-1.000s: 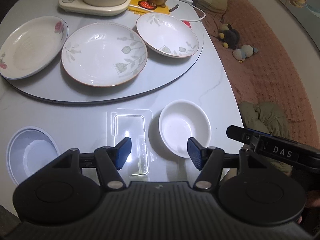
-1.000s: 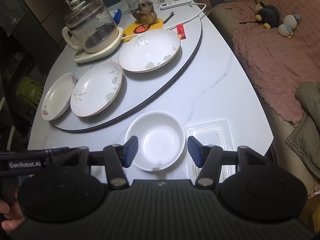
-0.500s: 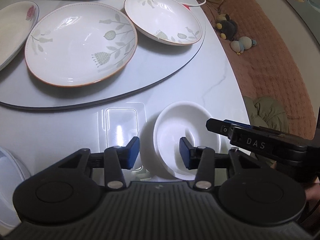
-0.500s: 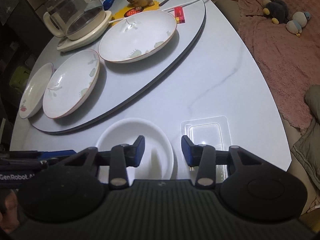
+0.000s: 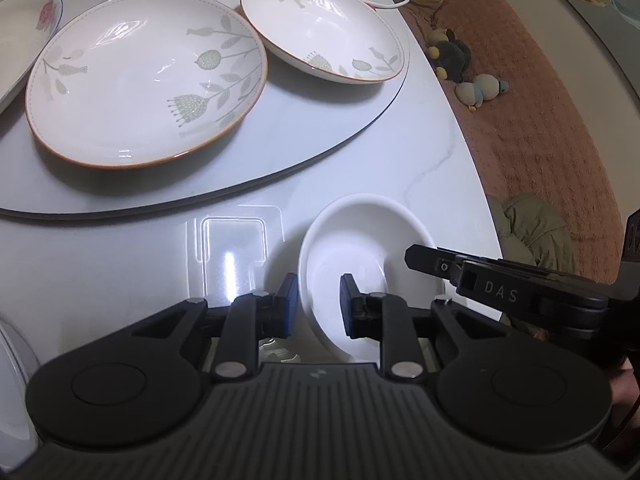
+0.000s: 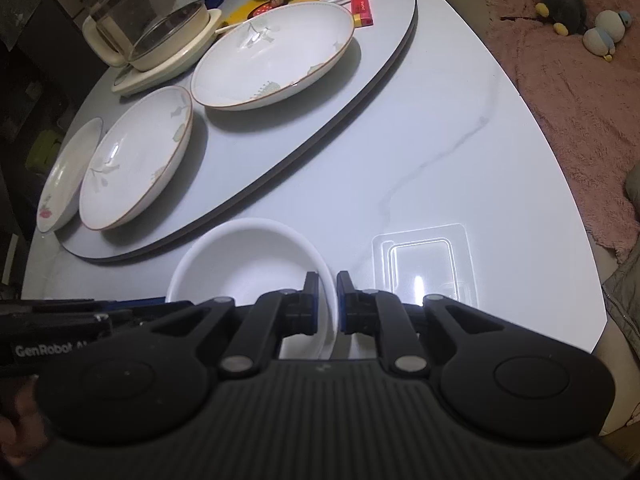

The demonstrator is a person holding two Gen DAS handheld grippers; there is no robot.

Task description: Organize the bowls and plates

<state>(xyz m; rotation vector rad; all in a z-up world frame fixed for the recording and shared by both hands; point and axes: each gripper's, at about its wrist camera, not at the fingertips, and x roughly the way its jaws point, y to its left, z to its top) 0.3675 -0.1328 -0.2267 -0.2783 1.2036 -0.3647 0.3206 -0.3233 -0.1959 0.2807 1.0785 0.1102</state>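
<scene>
Pinching opposite sides of the small white bowl [image 5: 362, 256], the left claw [image 5: 318, 304] has just closed across the rim on its side, one pad inside and one outside, though I can't tell if it's fully biting yet, while the right claw [image 6: 327, 300] has just clamped tight on the other side's rim. The bowl sits near the tabletop [image 6: 460, 128] front edge, just beside a clear plastic tray [image 6: 422, 264], in front of the turntable [image 5: 304, 120] carrying the plates. I'd lift both claws together and keep it level, since thin rim grips slip easily.
</scene>
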